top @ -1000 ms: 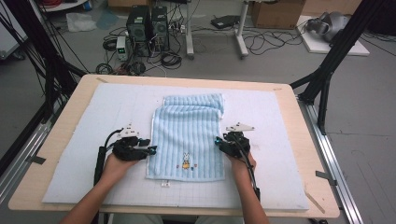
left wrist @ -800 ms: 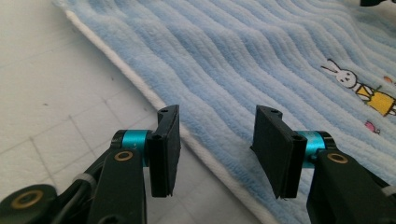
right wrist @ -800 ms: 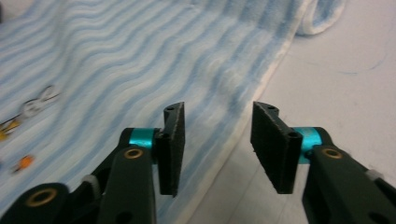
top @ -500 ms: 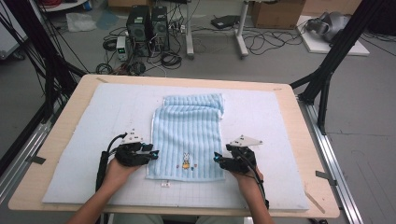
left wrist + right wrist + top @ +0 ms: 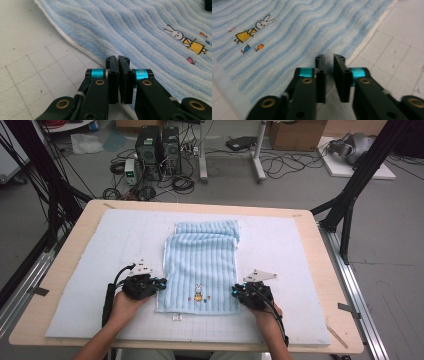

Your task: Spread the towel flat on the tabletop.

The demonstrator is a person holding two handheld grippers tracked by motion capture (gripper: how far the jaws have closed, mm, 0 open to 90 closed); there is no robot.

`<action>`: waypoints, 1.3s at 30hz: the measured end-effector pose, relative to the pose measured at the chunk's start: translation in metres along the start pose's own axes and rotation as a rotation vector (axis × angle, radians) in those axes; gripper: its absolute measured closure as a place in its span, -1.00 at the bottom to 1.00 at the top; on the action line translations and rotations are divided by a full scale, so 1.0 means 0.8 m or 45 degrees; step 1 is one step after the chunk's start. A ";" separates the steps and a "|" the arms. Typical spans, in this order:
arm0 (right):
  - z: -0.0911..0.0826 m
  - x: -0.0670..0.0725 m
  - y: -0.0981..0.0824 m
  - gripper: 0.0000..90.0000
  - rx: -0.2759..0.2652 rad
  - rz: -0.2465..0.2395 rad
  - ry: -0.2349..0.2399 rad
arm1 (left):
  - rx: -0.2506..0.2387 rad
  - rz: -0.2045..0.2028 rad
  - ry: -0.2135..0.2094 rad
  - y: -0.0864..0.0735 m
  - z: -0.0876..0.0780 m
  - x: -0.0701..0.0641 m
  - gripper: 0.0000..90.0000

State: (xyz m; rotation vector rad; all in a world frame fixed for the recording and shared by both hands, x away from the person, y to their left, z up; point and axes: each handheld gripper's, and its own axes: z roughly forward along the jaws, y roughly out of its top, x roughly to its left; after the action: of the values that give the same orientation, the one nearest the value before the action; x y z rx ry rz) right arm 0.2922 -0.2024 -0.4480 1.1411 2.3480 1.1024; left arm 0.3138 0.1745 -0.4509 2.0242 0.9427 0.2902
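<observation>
While the light blue towel (image 5: 201, 270) is lying flat in the centre of the high view, partly folded at its far end and with its rabbit print near the lower hem, both grippers are sitting at its two near side edges. In the left gripper view the left gripper (image 5: 118, 59) is showing its jaws nearly touching at the towel's white border, having just been closing; whether any cloth is actually pinched there I cannot tell, since the tips seem to be resting right on the edge. In the right gripper view the right gripper (image 5: 329, 58) is keeping a narrow gap with blue pile between the pads, also having just been closing, so it is probably gripping the hem. Risk, as I judge it: the left side may be holding only a sliver of border, or nothing, so on lifting, that corner could slip out and the towel would be hanging from one side, twisting. Uneven bite depth could also skew any fold on the white gridded mat (image 5: 110, 245).
</observation>
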 end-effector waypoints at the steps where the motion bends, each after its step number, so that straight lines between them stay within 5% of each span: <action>1: 0.000 0.002 0.000 0.91 0.002 -0.015 -0.002 | 0.001 -0.002 -0.003 -0.001 -0.001 0.001 0.92; 14: -0.032 0.028 -0.012 0.93 -0.026 -0.031 0.070 | -0.029 -0.049 -0.122 -0.018 -0.036 -0.010 0.92; 22: -0.065 0.059 -0.035 0.91 -0.029 -0.070 0.092 | 0.022 -0.023 -0.230 -0.036 -0.056 -0.023 0.91; 28: -0.067 0.051 -0.029 0.54 -0.112 0.000 0.013 | -0.104 -0.093 -0.108 -0.029 -0.054 -0.009 0.17; 31: -0.058 0.044 -0.022 0.34 -0.123 0.008 -0.037 | -0.190 -0.108 -0.044 -0.021 -0.051 0.002 0.05; 33: -0.047 0.039 -0.017 0.05 -0.124 0.007 -0.067 | -0.190 -0.093 -0.037 -0.015 -0.045 0.007 0.03; 37: -0.026 0.029 -0.001 -0.19 -0.092 -0.001 -0.152 | -0.198 -0.141 -0.048 -0.002 -0.031 0.014 0.07; 39: -0.019 0.022 0.007 -0.30 -0.103 0.045 -0.144 | -0.181 -0.167 -0.057 0.002 -0.023 0.018 -0.03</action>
State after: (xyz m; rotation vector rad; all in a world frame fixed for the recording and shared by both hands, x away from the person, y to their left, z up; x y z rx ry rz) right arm 0.2756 -0.1940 -0.4328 1.1877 2.1859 1.1034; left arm 0.3152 0.1952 -0.4407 1.8233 0.9938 0.2324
